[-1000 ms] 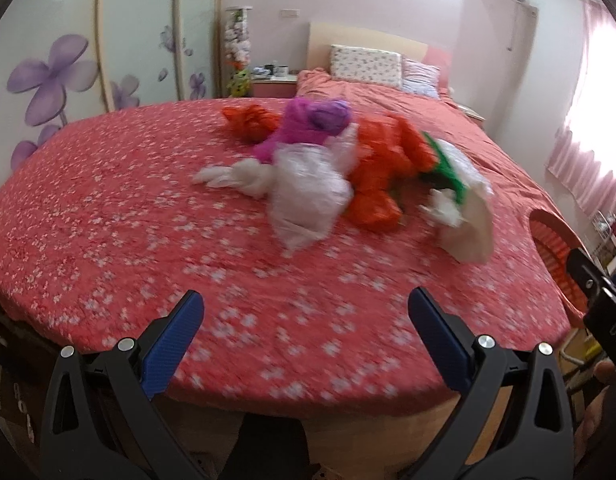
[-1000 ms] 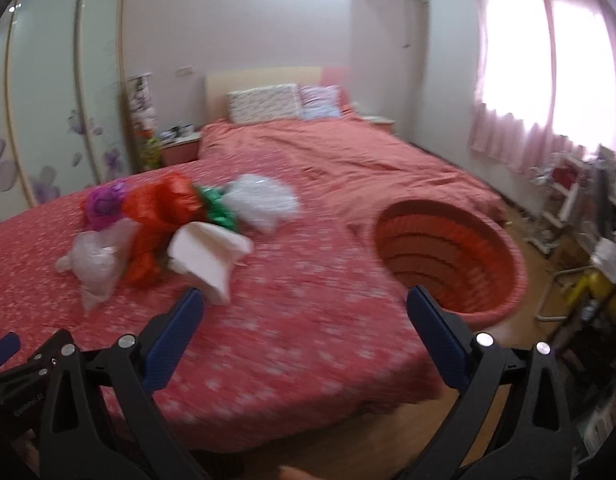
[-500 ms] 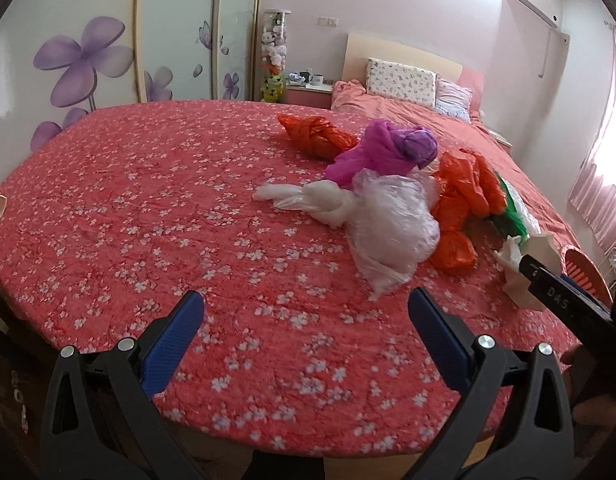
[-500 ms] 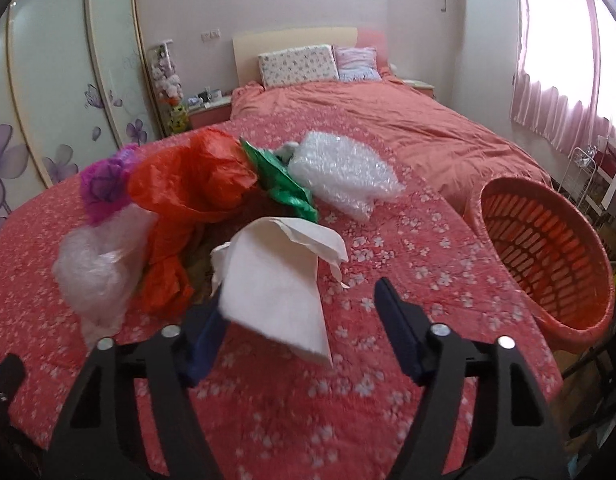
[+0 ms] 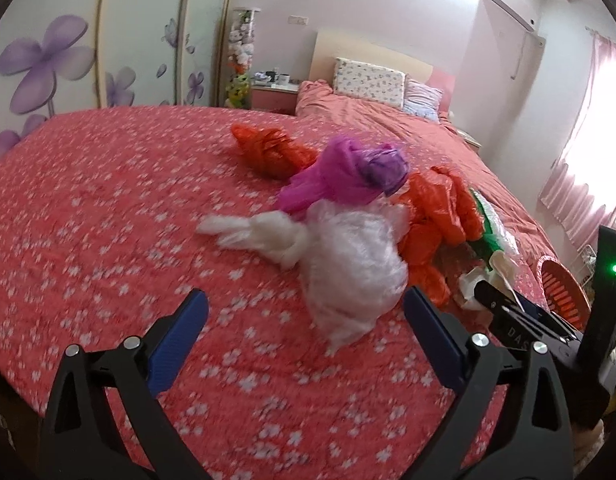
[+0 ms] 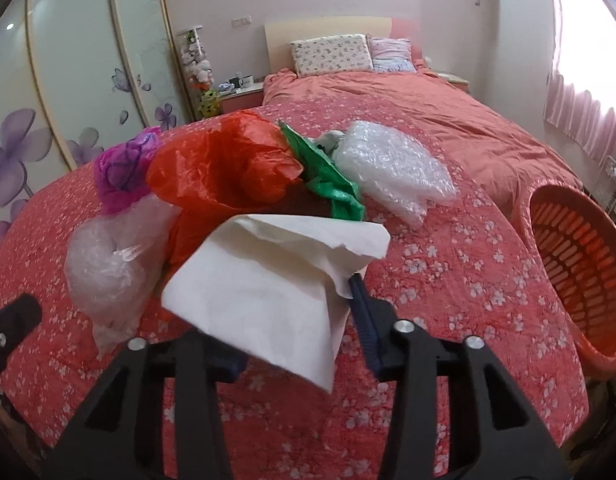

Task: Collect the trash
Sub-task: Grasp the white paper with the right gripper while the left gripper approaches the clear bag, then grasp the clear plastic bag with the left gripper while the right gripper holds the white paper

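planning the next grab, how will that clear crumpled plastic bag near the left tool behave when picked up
The clear plastic bag is thin and crumpled, so it will probably be floppy and sag. It looks puffy with nothing solid showing inside, so likely very light. It touches the white bag and orange bag, which may drag along. The left tool is open and short of it.

Left gripper (image 5: 304, 322) open, right gripper (image 6: 296, 320) seemingly clamped

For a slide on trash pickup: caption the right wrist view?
Right tongs closing on a white paper sheet beside plastic bags on a floral bedspread; orange basket alongside.
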`<state>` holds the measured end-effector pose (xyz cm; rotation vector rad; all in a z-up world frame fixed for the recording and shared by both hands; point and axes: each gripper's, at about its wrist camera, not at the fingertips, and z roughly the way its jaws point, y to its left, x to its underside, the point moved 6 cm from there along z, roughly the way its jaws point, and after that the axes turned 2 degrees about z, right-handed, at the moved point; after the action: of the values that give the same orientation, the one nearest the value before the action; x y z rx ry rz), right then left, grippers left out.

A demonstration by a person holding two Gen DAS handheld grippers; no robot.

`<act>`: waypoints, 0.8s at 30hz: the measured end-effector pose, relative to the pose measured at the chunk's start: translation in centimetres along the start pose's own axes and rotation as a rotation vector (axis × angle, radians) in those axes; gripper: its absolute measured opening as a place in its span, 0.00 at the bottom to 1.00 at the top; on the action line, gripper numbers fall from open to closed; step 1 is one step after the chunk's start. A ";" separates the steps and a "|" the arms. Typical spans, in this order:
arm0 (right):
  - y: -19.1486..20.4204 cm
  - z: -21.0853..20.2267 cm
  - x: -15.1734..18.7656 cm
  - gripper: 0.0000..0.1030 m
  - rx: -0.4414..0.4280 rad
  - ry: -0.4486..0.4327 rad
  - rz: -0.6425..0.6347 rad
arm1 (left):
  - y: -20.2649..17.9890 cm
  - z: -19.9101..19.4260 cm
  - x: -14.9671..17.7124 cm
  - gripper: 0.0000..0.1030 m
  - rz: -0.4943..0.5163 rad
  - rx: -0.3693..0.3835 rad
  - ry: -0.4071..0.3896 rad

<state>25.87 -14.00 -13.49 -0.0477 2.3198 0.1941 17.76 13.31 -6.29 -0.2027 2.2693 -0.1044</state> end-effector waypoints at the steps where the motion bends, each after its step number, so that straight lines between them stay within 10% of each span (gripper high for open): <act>1: 0.0 -0.1 -0.1 0.29 -0.003 -0.004 -0.003 | -0.3 0.1 -0.2 0.92 0.007 0.006 -0.001; 15: -1.8 -4.9 0.1 0.25 -0.008 -0.081 0.017 | -2.6 3.8 -1.0 0.76 0.012 0.030 0.071; 24: -2.9 -6.0 0.5 0.25 0.008 -0.088 0.026 | -4.4 5.0 -0.2 0.23 0.081 0.049 0.113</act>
<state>21.51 -17.79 -10.19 -0.0043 2.2345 0.1963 22.14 8.98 -8.77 -0.0809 2.3809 -0.1318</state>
